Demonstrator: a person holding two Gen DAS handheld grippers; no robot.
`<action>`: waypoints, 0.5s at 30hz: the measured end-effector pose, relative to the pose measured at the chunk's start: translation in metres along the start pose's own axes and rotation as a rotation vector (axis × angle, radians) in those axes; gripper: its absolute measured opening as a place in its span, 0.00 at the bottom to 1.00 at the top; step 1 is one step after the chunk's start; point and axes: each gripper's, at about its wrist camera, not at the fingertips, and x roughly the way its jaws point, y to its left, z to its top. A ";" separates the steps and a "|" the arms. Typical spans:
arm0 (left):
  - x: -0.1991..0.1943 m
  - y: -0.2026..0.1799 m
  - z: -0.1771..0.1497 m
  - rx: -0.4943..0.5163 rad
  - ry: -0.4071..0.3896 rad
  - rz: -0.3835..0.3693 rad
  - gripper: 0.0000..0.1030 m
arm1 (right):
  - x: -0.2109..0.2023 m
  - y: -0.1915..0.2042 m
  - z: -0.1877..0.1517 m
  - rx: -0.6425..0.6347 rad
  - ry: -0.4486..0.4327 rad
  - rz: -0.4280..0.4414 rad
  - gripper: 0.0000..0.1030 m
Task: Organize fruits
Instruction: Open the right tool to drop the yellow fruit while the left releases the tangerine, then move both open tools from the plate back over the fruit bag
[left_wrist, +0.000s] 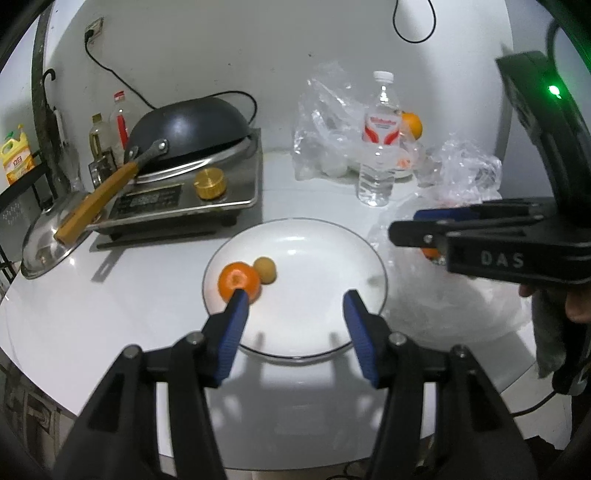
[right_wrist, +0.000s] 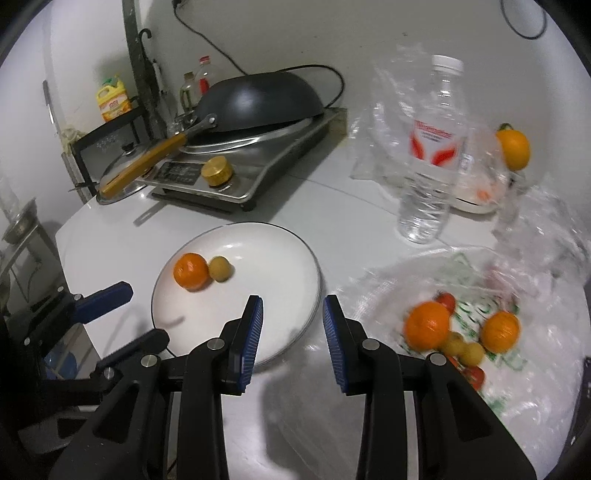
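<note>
- Far left of the surface (right_wrist: 110, 236): stove with an upturned black wok (right_wrist: 258, 99), its wooden handle resting over a steel lid. Not part of the task.
- Left tongs (left_wrist: 295, 306): released, nothing between the pads, hanging over the near edge of the white plate (left_wrist: 325, 240). The left pad's tip sits in front of the orange in this view; contact cannot be confirmed.
- Plate contents: one orange (right_wrist: 191, 270) and one small yellow-green fruit (right_wrist: 220, 269), touching each other, on the plate's left half. The rest is bare.
- Right tongs (right_wrist: 293, 314): jaws parted narrowly, empty, between the plate's right rim and the bag.
- Clear plastic bag (right_wrist: 517, 354) lies open right of the plate. It holds two oranges (right_wrist: 428, 325), small yellow fruits (right_wrist: 467, 350) and small red ones; that side of the view is blurred, so no exact count.
- Behind: upright water bottle (right_wrist: 428, 166) and another orange (right_wrist: 512, 147) near more plastic.
- Risk: round fruit is likely to roll off the shallow plate if nudged by the left pad.
- Risk: loose film could catch in the right jaws and drag the bag; a wide swing could tip the bottle.
</note>
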 end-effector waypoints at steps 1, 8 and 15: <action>0.000 -0.002 0.000 0.001 -0.001 -0.003 0.53 | -0.003 -0.004 -0.002 0.004 -0.002 -0.003 0.35; -0.003 -0.031 0.003 0.032 -0.001 -0.028 0.53 | -0.024 -0.027 -0.018 0.037 -0.016 -0.025 0.35; -0.003 -0.056 0.011 0.064 -0.001 -0.046 0.53 | -0.039 -0.051 -0.031 0.071 -0.031 -0.038 0.35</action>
